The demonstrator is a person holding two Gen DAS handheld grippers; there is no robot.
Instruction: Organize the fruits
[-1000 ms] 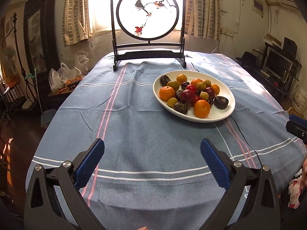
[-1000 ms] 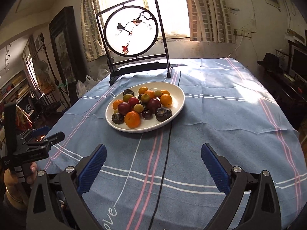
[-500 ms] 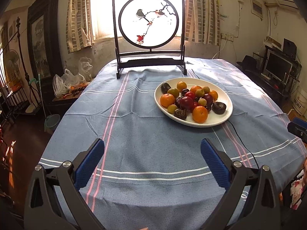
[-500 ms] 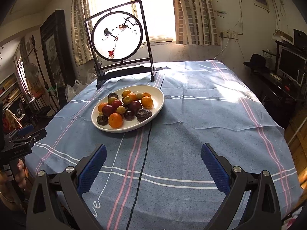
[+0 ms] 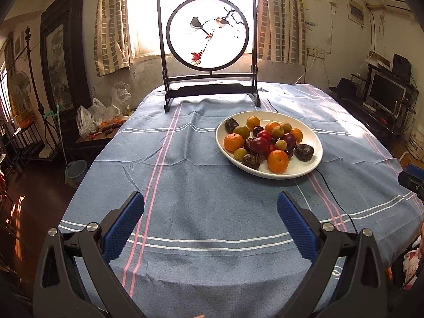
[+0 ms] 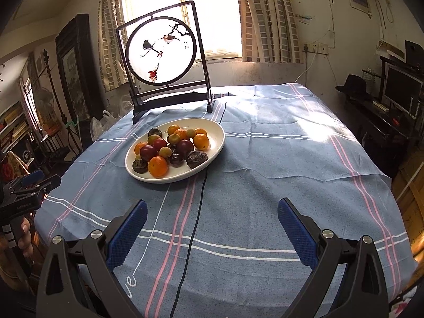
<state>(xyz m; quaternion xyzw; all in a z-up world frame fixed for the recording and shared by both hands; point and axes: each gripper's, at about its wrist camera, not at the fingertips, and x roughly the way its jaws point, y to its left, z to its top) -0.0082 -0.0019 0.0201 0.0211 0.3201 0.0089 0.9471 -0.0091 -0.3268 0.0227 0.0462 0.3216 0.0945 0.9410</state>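
Note:
A white oval plate (image 5: 312, 163) (image 6: 216, 143) holds a heap of mixed fruit: oranges (image 5: 277, 161) (image 6: 158, 166), dark red plums (image 5: 259, 145) (image 6: 148, 152), small yellow-green fruits (image 5: 240, 153) and wrinkled dark brown ones (image 5: 304, 152) (image 6: 196, 158). It rests on the blue striped tablecloth (image 5: 201, 185) (image 6: 278, 164). My left gripper (image 5: 210, 206) is open and empty over the near table edge, left of the plate. My right gripper (image 6: 212, 212) is open and empty, below the plate.
A dark framed round bird screen (image 5: 208, 45) (image 6: 161, 53) stands at the table's far side. A black cable (image 6: 197, 212) runs from under the plate toward the near edge. Plastic bags (image 5: 98, 116) lie on a side table on the left. A monitor (image 6: 402, 87) stands right.
Both grippers have pulled back and tilted up a little, so the plate looks slightly farther off. In the right wrist view the plate has shifted left. Both stay open.

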